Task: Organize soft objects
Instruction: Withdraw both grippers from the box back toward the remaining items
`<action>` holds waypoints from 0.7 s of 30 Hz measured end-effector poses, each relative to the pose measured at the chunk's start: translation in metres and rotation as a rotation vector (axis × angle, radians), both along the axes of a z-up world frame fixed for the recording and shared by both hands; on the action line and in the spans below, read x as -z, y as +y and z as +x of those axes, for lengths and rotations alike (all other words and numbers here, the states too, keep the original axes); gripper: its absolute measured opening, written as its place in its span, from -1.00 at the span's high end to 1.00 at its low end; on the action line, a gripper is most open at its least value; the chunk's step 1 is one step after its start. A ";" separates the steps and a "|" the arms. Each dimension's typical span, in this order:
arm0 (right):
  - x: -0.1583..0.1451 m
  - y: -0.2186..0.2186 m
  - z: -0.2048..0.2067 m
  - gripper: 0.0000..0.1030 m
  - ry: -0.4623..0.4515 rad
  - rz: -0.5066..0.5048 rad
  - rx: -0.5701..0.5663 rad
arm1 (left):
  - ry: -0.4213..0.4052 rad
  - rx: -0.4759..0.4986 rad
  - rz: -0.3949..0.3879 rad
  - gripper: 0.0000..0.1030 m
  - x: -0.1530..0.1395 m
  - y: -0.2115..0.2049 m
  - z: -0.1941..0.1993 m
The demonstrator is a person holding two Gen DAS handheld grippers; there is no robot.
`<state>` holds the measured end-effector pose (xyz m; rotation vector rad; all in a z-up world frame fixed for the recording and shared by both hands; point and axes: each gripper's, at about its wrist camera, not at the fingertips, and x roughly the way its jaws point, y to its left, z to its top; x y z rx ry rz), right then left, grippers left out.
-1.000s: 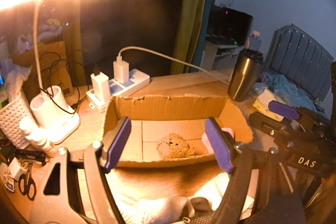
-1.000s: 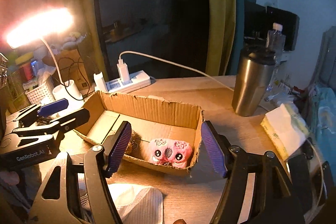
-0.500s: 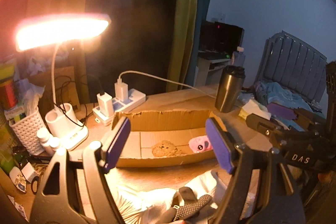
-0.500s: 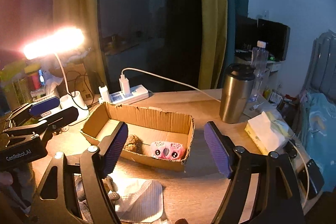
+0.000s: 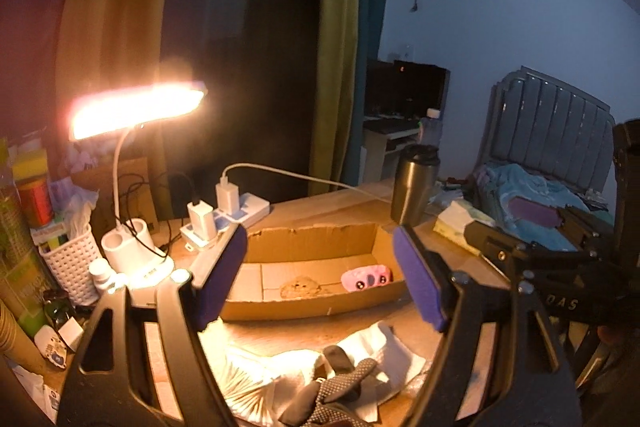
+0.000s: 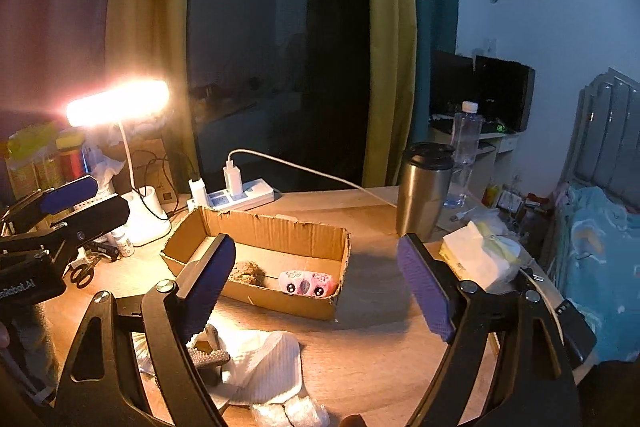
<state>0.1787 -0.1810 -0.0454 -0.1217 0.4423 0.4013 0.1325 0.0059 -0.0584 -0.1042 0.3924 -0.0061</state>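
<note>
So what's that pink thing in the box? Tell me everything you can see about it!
The pink plush toy looks soft and fuzzy, with round black eyes and paler patterns on its face. It lies low on the floor of the open cardboard box, in the near right corner against the front wall. A brown fuzzy toy sits just left of it, apart. Neither gripper touches it.

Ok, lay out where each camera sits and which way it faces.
Left wrist: rides the left gripper, looking forward across the cardboard box toward the curtains; its own open fingers show, with the right gripper alongside.
Right wrist: rides the right gripper, facing the same way; open fingers show.
Shared: box, pink plush, brown plush, desk lamp, steel tumbler.
</note>
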 end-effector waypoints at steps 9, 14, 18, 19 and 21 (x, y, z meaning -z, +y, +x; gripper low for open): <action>-0.005 -0.009 -0.020 -0.67 -0.017 0.001 0.003 | -0.042 -0.004 -0.004 -0.61 -0.012 -0.007 -0.027; -0.004 -0.010 -0.033 -0.67 -0.024 -0.002 -0.002 | -0.050 -0.006 -0.002 -0.64 -0.013 -0.011 -0.043; -0.004 -0.011 -0.041 -0.67 -0.027 -0.004 -0.001 | -0.051 -0.004 -0.001 -0.64 -0.011 -0.013 -0.054; -0.004 -0.011 -0.044 -0.67 -0.027 -0.005 0.000 | -0.050 -0.004 -0.001 -0.65 -0.011 -0.013 -0.054; -0.003 -0.011 -0.047 -0.67 -0.028 -0.007 0.001 | -0.051 -0.005 -0.001 -0.65 -0.010 -0.013 -0.058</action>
